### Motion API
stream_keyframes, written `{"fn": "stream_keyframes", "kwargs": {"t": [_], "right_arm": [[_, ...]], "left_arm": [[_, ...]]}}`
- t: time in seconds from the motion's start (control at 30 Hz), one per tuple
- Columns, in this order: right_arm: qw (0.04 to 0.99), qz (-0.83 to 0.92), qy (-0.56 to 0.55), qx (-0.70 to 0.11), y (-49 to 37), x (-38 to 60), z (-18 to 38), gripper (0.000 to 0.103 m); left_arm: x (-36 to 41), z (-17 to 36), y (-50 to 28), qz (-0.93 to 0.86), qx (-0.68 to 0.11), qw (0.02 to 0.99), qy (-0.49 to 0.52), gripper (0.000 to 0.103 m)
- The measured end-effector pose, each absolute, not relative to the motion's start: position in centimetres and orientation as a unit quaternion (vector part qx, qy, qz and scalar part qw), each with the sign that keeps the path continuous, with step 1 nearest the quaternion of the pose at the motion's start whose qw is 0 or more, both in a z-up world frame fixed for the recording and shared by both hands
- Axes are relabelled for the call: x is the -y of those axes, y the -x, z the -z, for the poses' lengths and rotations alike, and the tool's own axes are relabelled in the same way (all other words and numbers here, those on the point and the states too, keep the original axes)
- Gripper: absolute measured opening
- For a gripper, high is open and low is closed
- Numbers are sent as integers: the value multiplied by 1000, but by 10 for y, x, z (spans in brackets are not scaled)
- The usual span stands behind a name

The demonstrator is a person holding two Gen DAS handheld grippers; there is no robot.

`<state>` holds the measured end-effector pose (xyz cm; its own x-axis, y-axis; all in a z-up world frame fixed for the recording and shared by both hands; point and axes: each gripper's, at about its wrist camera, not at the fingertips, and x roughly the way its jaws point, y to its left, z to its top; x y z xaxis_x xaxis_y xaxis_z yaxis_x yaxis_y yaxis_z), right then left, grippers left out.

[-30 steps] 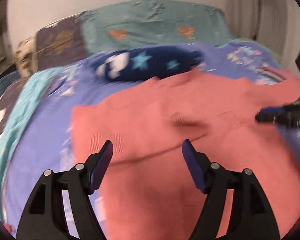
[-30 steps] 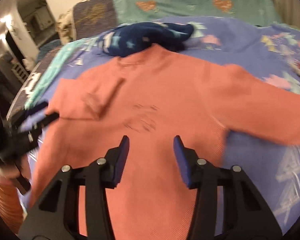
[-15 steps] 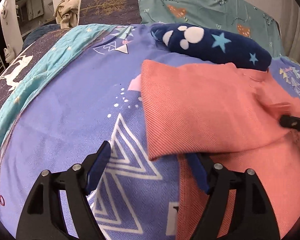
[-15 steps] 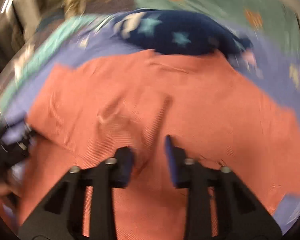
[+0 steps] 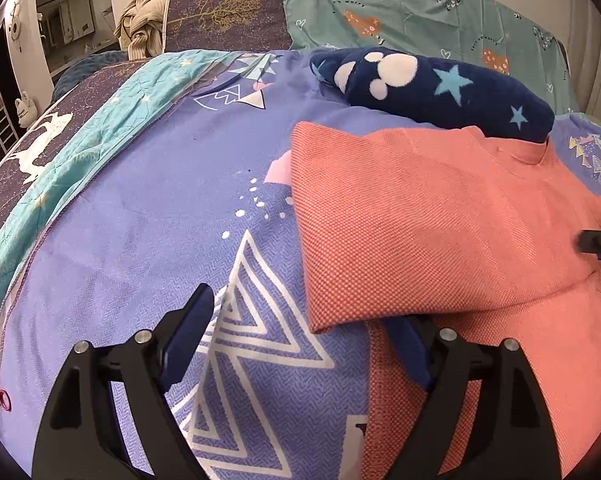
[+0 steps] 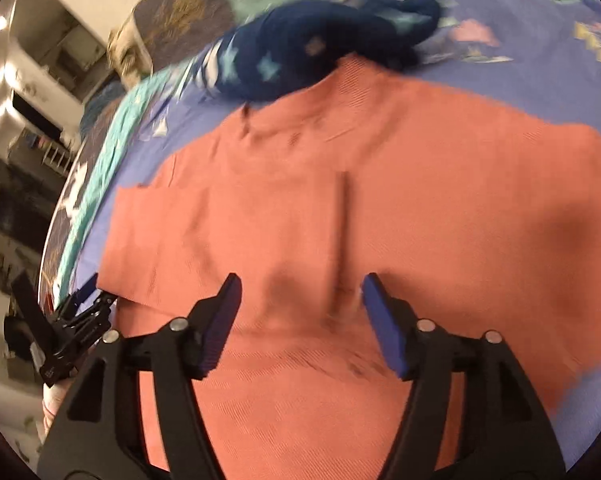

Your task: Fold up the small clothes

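A coral-pink knit sweater point(image 5: 440, 216) lies flat on the bed, on a lilac bedspread point(image 5: 140, 240) printed with white zigzag triangles. The weave is a coarse, pebbled rib. One sleeve is folded in across the chest, its cuff ending in a straight, squared edge near the sweater's left side; in the right wrist view the sweater point(image 6: 340, 208) shows a soft vertical crease down the middle. At its collar sits a navy fleece garment point(image 5: 432, 88), plush and lumpy, with pale blue stars and white paw-like blobs.

The left tongs point(image 5: 300, 344) have just been opening and stand wide, one blue pad over the bare bedspread, the other tucked under the folded cuff's edge; they grip nothing. The right tongs point(image 6: 300, 320) have also just been opening, jaws well apart above the sweater's lower chest, with no cloth pinched between them.

Behind are a teal pillow point(image 5: 420, 8) with heart prints and a dark purple pillow point(image 5: 224, 12) with a gold tree.
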<state>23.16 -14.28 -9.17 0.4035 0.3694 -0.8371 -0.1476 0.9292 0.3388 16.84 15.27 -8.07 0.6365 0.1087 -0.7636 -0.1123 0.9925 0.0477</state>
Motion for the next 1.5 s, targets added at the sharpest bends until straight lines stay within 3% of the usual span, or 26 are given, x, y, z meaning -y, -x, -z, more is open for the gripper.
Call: {"fn": "stream_keyframes", "kwargs": {"t": [0.03, 0.07, 0.1, 0.27, 0.33, 0.43, 0.5, 0.53, 0.67, 0.7, 0.8, 0.9, 0.97, 1.07, 1.13, 1.17, 1.2, 1.23, 1.27, 1.3, 1.33, 1.5], "right_arm": [[844, -145, -75, -512, -231, 134, 89, 45], [852, -140, -46, -503, -231, 125, 86, 11], [855, -147, -45, -495, -227, 122, 76, 8], [909, -96, -28, -404, -197, 155, 17, 8], [912, -60, -6, -407, -197, 176, 17, 10], [880, -60, -24, -471, -207, 206, 49, 33], [869, -46, -30, -491, -206, 217, 65, 39], [871, -46, -36, -488, -202, 222, 67, 39], [885, -91, -58, -453, -186, 223, 54, 38], [886, -107, -58, -447, -183, 219, 50, 36], [881, -139, -49, -450, -178, 200, 52, 35], [863, -118, -31, -490, -185, 187, 86, 33], [879, -120, -43, -459, -181, 191, 95, 33], [881, -131, -20, -455, -177, 186, 94, 35], [871, -158, -26, -464, -177, 189, 93, 46], [859, -191, -45, -473, -178, 192, 92, 62], [853, -201, -55, -478, -176, 195, 91, 68], [852, -198, -63, -481, -173, 201, 86, 66], [854, -190, -72, -480, -167, 207, 81, 48], [861, -184, -92, -464, -157, 220, 70, 21], [872, -178, -116, -441, -145, 237, 59, 15], [915, -72, -204, -341, -83, 343, 24, 23]], "left_arm": [[-153, 80, -169, -63, -421, 905, 1, 85], [-153, 79, -169, -68, -419, 905, 0, 85], [-153, 78, -169, -74, -417, 906, -3, 85], [-147, 74, -163, -93, -408, 907, -42, 85], [-142, 73, -159, -81, -407, 908, -51, 85], [-140, 71, -152, -66, -409, 908, -52, 85], [-140, 66, -146, -59, -409, 909, -49, 84], [-141, 63, -143, -57, -407, 910, -47, 77], [-147, 36, -137, -21, -386, 922, 9, 24], [-145, 28, -140, -3, -375, 927, 27, 22], [-121, 21, -156, 30, -360, 933, 18, 22], [-84, 48, -185, 67, -399, 914, -24, 22], [-70, 74, -198, 69, -441, 894, -46, 25], [-59, 85, -199, 58, -423, 901, -75, 27], [-59, 84, -201, 59, -431, 898, -72, 28], [-60, 84, -202, 61, -432, 897, -67, 28], [-62, 85, -202, 64, -431, 898, -61, 28], [-63, 84, -202, 65, -430, 899, -56, 28], [-67, 84, -201, 68, -427, 900, -50, 28], [-68, 84, -200, 70, -425, 901, -46, 28], [-69, 83, -199, 72, -422, 903, -41, 28], [-66, 82, -198, 73, -417, 905, -45, 32]]}}
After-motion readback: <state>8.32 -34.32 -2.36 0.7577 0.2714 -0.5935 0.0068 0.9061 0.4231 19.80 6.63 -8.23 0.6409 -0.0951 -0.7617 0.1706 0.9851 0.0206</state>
